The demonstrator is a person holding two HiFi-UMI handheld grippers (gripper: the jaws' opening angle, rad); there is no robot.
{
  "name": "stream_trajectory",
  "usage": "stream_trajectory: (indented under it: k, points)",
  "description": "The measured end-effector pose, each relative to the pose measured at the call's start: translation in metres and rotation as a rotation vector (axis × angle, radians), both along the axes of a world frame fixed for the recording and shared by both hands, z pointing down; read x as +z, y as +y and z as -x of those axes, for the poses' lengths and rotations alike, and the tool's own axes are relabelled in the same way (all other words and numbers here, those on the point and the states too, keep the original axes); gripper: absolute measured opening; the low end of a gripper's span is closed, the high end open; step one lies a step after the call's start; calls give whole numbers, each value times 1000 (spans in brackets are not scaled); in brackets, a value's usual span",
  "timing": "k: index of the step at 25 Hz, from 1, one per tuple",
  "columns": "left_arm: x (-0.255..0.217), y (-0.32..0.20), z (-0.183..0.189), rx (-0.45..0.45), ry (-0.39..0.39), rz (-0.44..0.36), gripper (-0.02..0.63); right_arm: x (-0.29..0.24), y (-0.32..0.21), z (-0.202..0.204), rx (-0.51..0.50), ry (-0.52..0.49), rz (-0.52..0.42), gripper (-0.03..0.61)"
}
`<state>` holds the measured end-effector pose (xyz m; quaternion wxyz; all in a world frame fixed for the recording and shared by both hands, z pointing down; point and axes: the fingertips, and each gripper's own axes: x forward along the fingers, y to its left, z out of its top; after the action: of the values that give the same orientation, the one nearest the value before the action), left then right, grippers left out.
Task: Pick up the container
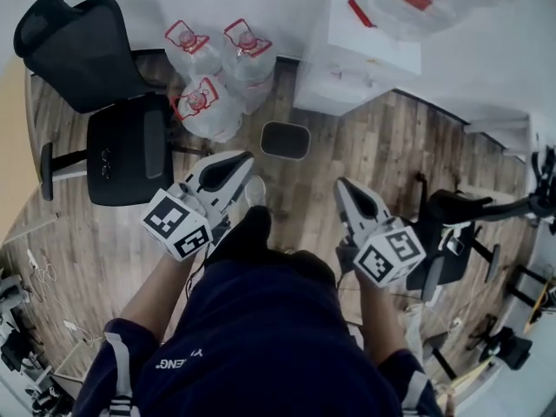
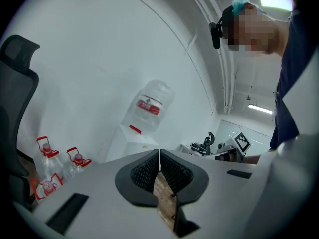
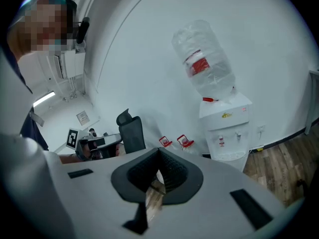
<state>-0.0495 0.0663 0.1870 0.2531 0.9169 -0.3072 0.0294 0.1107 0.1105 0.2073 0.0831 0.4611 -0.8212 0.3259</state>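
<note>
While we stand over the wooden floor (image 1: 391,146), left tongs (image 1: 247,160) pressed together | right tongs (image 1: 340,184) pressed together | water jugs (image 1: 211,81) upper centre, well apart from both.

The wooden plank floor (image 1: 382,150) carried three clear water jugs (image 1: 211,104) clustered together, a black office chair (image 1: 122,150) just beside them, a small dark bin (image 1: 285,140) nearby, and a white water dispenser (image 1: 352,63)

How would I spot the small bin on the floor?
Find the white water dispenser. On the wood floor near its foot, right of the three clear jugs, sits the bin. It alone is low, dark and rectangular, with a pale rim.
</note>
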Motion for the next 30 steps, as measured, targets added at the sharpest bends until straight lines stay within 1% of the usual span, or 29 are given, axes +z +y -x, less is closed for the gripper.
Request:
stream_trajectory:
  k: [5, 9, 12, 14, 17, 20, 22, 26, 30]
  points:
    - [24, -42, 5, 16, -16, 34, 34, 22, -41, 4, 20, 14, 47, 15]
    - [50, -66, 8, 12, -58, 55, 35, 48, -67, 2, 23, 32, 82, 15]
    - [80, -81, 5, 7, -99, 78, 34, 80, -87, -5, 12, 55, 116, 15]
    - [109, -90, 1, -3, -128, 105, 35, 109, -99, -11, -2, 77, 144, 15]
    - [165, -105, -4, -23, -165, 148, 34, 166, -117, -22, -25, 115, 194, 15]
    - [234, -123, -9, -38, -214, 188, 35, 238, -133, -31, -50, 139, 258, 15]
    - [285, -133, -12, -48, -245, 223, 35, 291, -140, -37, -72, 162, 306, 15]
    - [393, -142, -12, -77, -293, 321, 35, 395, -146, -44, -133, 210, 409, 17]
    - [504, -145, -12, -71, -342, 396, 51, 502, -150, -52, -160, 260, 474, 17]
